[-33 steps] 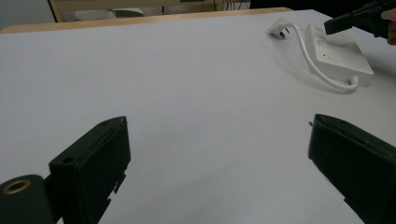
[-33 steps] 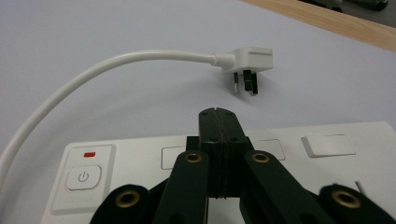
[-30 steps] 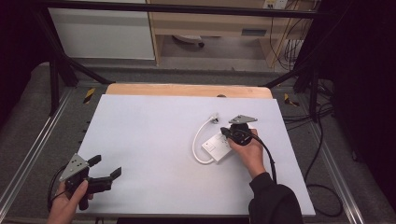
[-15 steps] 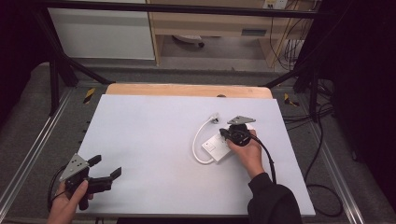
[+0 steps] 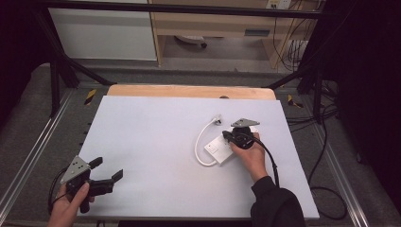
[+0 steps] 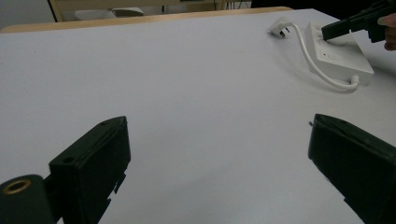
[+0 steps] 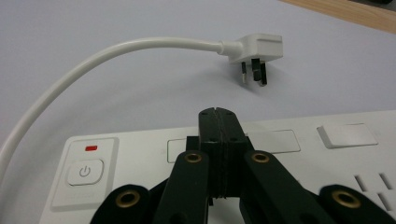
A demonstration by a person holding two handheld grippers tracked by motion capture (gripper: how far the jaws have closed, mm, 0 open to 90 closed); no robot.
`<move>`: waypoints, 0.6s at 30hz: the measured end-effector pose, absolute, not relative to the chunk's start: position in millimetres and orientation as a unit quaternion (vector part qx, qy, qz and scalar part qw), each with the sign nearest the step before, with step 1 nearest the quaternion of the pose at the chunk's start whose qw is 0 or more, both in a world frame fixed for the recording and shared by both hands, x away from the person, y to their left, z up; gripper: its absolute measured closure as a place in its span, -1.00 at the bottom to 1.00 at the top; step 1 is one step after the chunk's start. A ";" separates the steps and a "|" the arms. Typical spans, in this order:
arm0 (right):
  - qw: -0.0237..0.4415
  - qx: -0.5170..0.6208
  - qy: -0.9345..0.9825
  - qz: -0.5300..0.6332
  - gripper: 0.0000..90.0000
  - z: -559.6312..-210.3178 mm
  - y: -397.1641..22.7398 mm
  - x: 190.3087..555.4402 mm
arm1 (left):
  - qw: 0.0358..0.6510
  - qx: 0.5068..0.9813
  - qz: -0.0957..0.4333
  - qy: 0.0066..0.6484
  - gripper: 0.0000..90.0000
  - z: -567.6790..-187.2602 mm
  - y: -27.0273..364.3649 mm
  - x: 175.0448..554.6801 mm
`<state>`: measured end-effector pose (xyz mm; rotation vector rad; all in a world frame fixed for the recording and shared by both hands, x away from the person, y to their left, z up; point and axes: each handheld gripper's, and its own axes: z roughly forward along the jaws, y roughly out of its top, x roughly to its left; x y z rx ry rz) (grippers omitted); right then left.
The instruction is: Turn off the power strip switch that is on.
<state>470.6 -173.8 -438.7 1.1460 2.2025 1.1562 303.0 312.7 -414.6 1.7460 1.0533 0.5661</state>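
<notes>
A white power strip (image 5: 217, 151) lies flat on the white table (image 5: 151, 132), right of the middle. Its white cable (image 5: 200, 142) loops off to the left and ends in a plug (image 5: 217, 118) lying on the table beyond it. My right gripper (image 5: 226, 137) is shut with nothing between its jaws. In the right gripper view its tip (image 7: 218, 115) is over the strip's top face (image 7: 289, 140), right of the power button (image 7: 84, 171) and pointing toward the plug (image 7: 257, 46). My left gripper (image 5: 108, 169) is held open at the near left corner, far from the strip (image 6: 338, 56).
A wooden edge (image 5: 189, 91) runs along the back of the table. Metal frame rails (image 5: 33, 156) flank both sides, and black cables (image 5: 326, 179) hang on the floor to the right. A cabinet and shelf (image 5: 213, 23) stand behind.
</notes>
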 end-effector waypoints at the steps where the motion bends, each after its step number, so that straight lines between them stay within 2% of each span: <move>1: 0.199 0.412 0.787 0.414 1.00 -438.9 -173.8 470.3 | 0.491 0.719 0.233 0.433 -0.87 -414.7 312.7 303.1; 18: 0.193 0.422 0.779 0.422 1.00 -440.3 -175.2 469.4 | 0.490 0.720 0.232 0.434 -0.87 -414.8 312.5 303.0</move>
